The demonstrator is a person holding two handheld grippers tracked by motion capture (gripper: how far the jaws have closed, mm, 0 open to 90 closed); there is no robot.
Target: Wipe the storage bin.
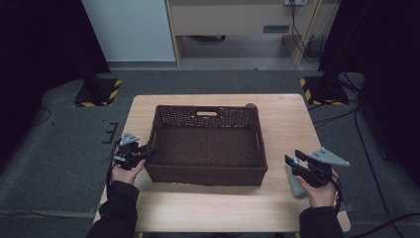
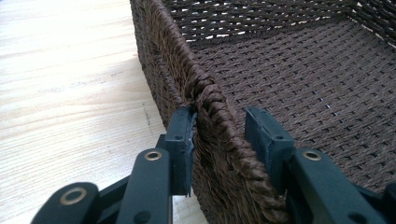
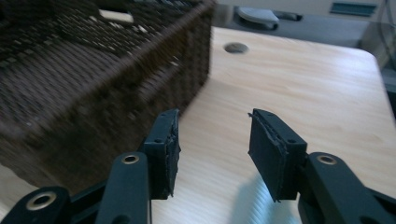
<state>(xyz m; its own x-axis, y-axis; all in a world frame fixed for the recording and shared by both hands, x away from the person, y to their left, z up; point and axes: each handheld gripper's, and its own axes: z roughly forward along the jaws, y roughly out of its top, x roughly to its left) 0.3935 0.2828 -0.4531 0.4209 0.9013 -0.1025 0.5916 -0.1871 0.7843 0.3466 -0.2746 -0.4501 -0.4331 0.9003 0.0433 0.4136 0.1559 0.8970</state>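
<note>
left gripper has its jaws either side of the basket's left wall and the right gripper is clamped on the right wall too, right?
Only the first half holds. The left gripper does straddle the left wall of the basket. The right gripper is not clamped on anything: the right gripper view shows its jaws open over bare table, beside the basket and apart from it.

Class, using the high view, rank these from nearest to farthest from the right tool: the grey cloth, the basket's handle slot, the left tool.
1. Grey cloth, just beneath the right tool.
2. Handle slot, in the basket's far wall.
3. Left tool, at the basket's left rim.
</note>
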